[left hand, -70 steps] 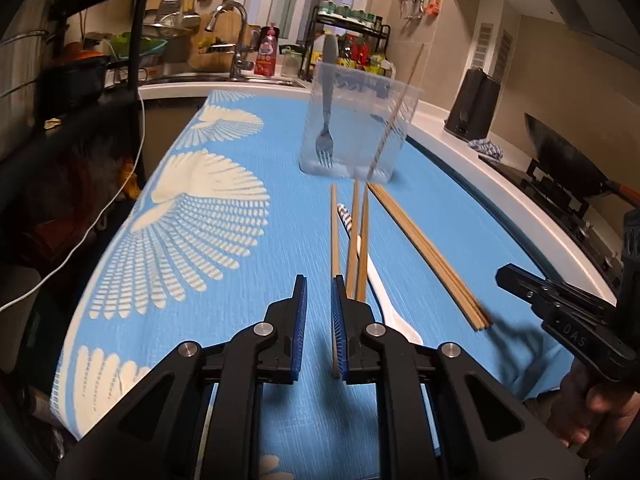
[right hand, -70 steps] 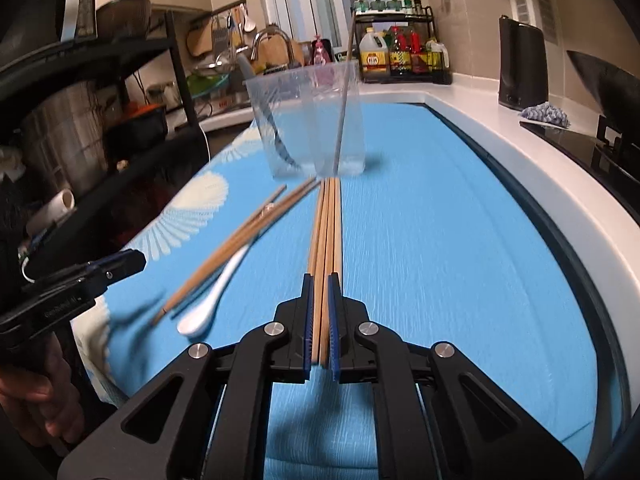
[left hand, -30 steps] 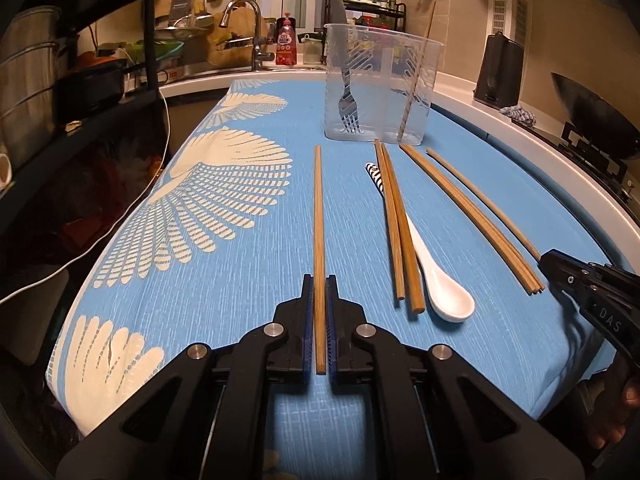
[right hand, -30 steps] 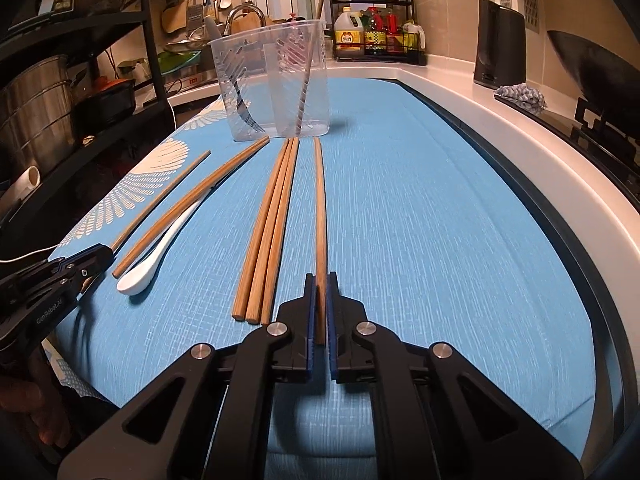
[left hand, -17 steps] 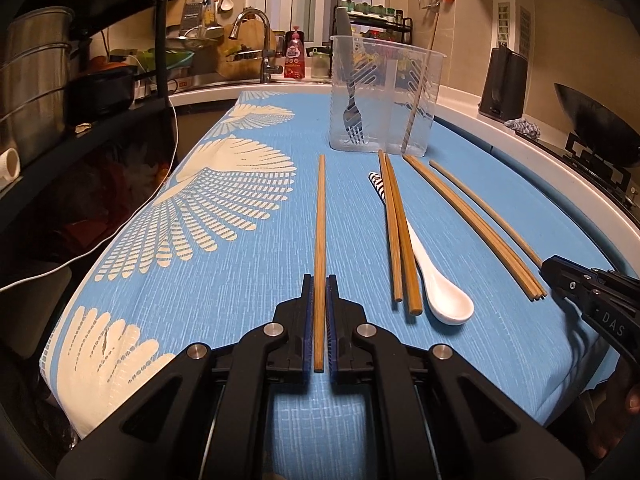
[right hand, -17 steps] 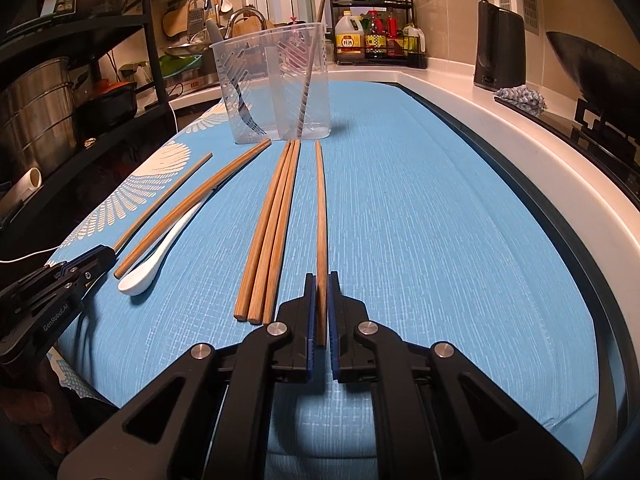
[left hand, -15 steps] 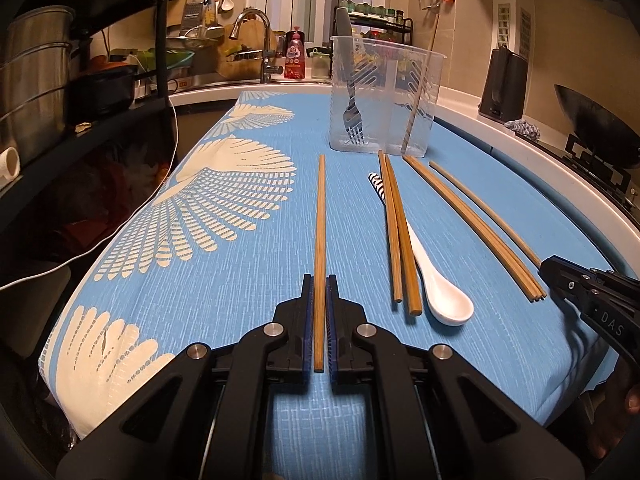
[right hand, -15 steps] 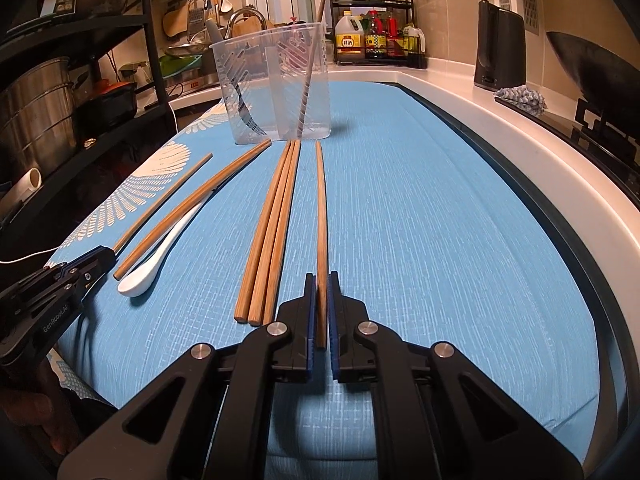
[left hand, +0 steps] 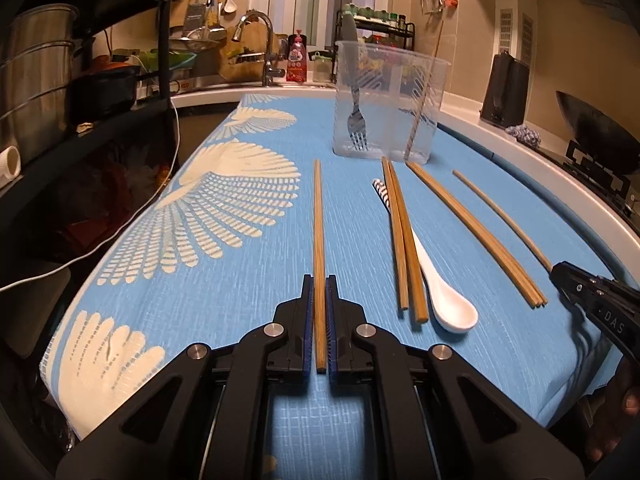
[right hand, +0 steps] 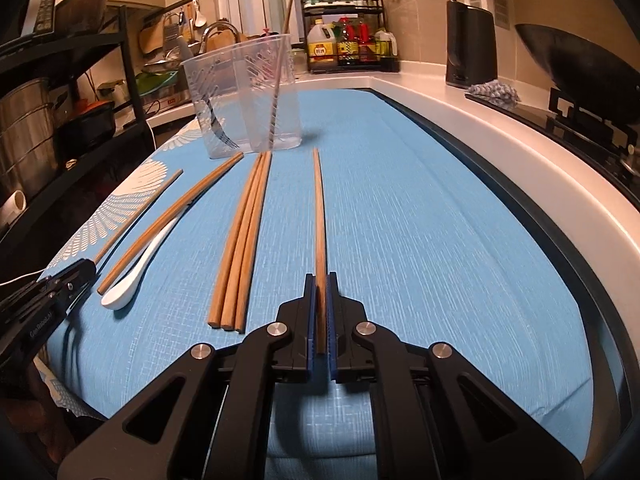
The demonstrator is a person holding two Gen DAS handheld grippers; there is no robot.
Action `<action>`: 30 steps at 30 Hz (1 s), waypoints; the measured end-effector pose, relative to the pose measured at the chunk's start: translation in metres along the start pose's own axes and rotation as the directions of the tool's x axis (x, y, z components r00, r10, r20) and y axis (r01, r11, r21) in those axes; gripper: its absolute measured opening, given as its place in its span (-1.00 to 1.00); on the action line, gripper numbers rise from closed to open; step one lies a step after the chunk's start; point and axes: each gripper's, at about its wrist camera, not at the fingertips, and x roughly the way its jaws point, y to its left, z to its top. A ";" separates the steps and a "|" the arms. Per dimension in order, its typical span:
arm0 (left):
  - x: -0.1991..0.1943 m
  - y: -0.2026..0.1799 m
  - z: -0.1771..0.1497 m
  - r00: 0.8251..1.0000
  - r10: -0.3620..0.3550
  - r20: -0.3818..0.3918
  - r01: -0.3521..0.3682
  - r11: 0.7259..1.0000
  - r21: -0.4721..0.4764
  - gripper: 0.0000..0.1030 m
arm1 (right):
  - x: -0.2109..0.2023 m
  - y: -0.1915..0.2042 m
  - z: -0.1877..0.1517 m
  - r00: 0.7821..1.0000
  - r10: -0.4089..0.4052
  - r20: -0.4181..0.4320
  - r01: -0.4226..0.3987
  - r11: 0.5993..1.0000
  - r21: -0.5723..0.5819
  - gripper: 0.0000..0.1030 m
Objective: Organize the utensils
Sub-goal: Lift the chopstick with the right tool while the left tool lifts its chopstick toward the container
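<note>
1. A single wooden chopstick (left hand: 319,240) is clamped between the closed jaws of the left hand-held gripper (left hand: 319,292), its far end pointing at the container.
2. To its right a chopstick pair (left hand: 402,240) lies across a white spoon (left hand: 448,300), then a chopstick bundle (left hand: 476,232).
3. Another chopstick (right hand: 319,216) is pinched by the right hand-held gripper (right hand: 320,292), closed likewise.
4. A blue patterned cloth (right hand: 420,240) covers the tabletop; a sink faucet (left hand: 256,44) stands far left.
5. The clear container (left hand: 386,104) holds a fork (left hand: 356,120) and a thin stick (left hand: 420,112).
</note>
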 end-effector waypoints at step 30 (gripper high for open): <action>0.000 -0.002 -0.001 1.000 0.015 0.010 -0.015 1.000 0.009 -0.88 | 0.002 0.001 -0.001 1.000 0.006 0.012 -0.006 1.000 -0.029 -0.87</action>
